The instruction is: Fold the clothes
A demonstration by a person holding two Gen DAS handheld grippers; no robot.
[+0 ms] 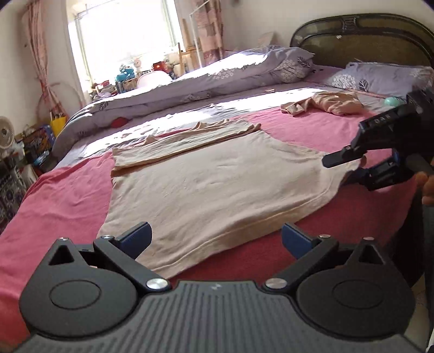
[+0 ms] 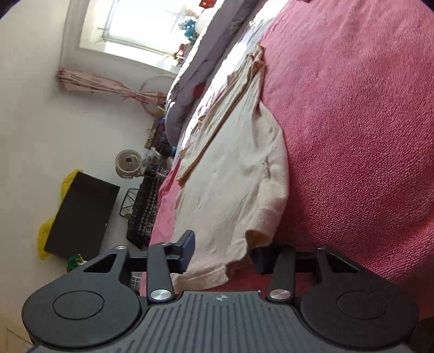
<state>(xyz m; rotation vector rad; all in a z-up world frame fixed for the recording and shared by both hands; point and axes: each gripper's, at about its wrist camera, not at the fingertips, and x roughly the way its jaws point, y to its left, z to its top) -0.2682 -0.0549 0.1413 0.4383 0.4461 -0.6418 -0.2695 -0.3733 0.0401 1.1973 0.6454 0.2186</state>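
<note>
The right gripper is near the camera, with its jaws partly apart and a corner of the beige shirt between them. I cannot tell if the pads press the cloth. The shirt lies on the pink blanket. Farther left are a small fan, a black box and a bright window.
</note>
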